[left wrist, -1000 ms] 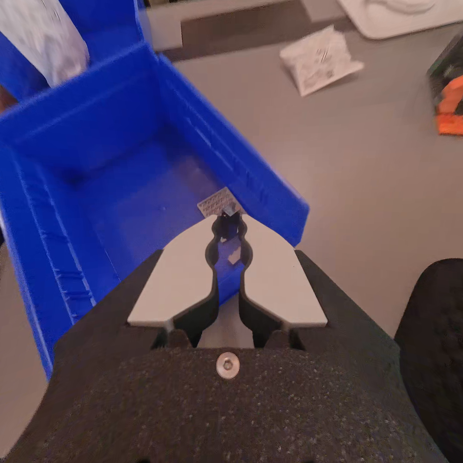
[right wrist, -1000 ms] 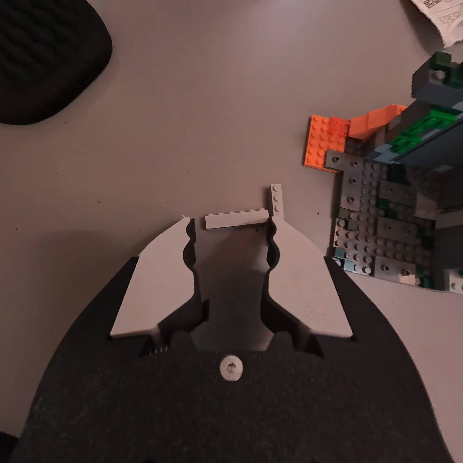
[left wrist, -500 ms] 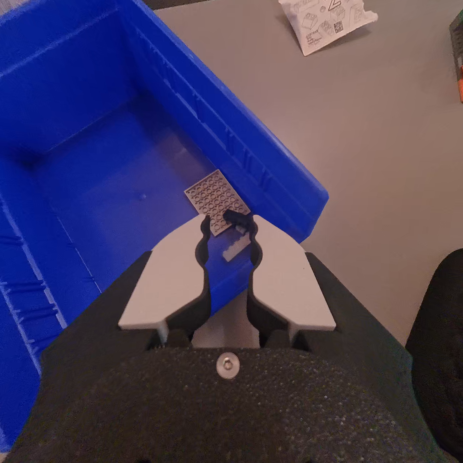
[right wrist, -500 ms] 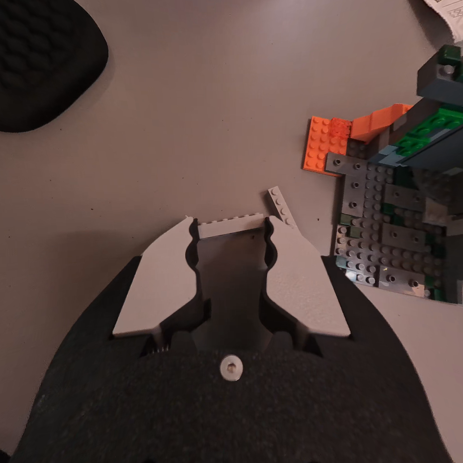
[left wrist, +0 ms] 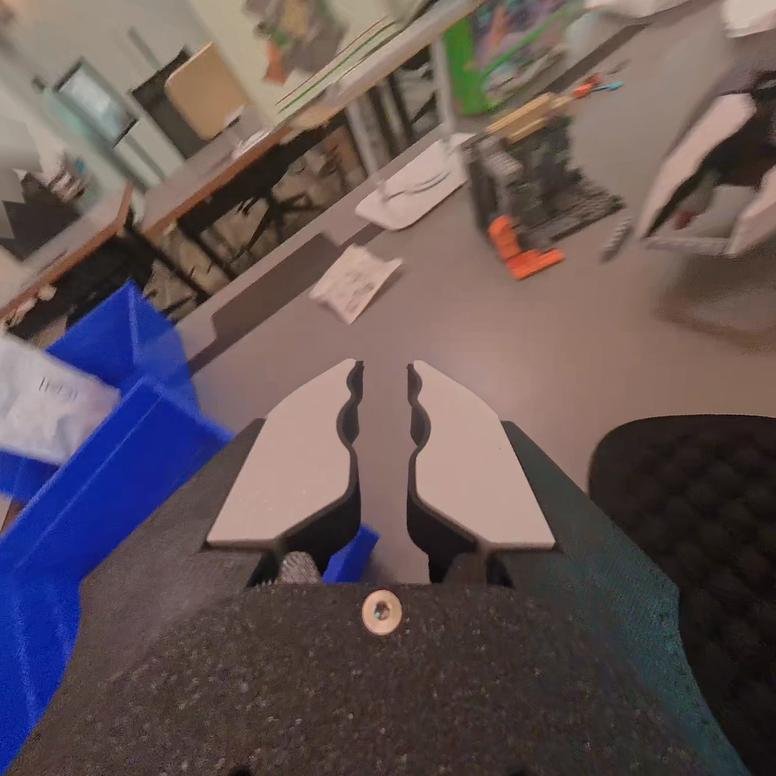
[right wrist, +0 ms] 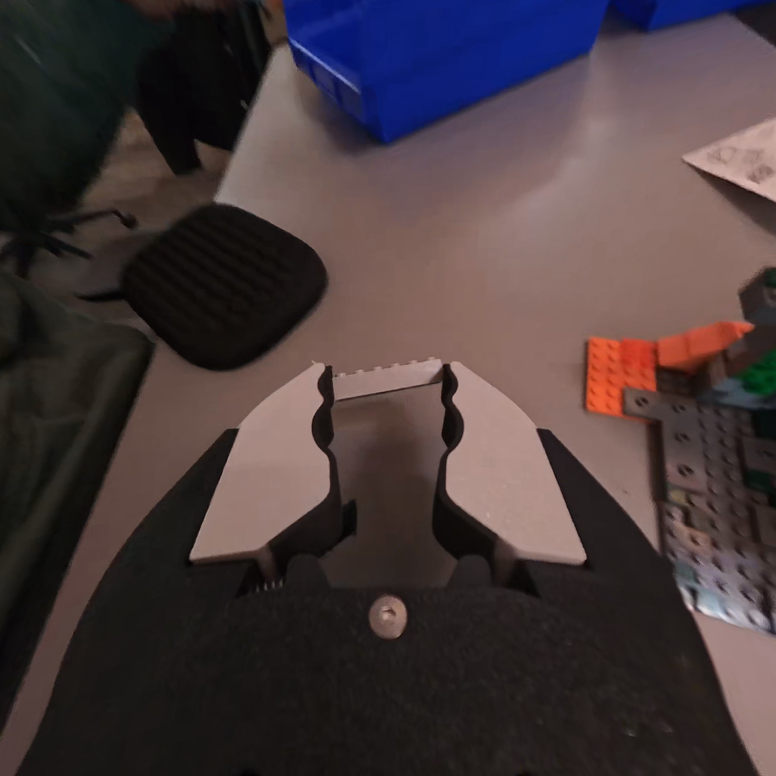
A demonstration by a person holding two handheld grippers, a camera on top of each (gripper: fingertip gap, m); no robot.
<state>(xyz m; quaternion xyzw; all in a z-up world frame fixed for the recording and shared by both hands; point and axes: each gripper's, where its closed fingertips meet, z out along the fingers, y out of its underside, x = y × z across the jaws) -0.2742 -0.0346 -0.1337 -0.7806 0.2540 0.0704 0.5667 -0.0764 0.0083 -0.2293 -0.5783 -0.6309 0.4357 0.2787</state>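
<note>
Now the left gripper [left wrist: 384, 367], which a moment ago hung over the blue bin [left wrist: 105, 462] and the parts in it, is raised and turned toward the bench [left wrist: 462, 336]; its fingers stand apart with nothing between them. The right gripper [right wrist: 388, 371], earlier straddling the grey brick [right wrist: 386, 378] loosely, has its fingers clamped on the brick's two ends. Count: one brick held; one black pad [right wrist: 226, 285] at 10 o'clock; one brick model [right wrist: 693, 420] at 3 o'clock; one paper sheet [right wrist: 743, 163] at 2 o'clock.
</note>
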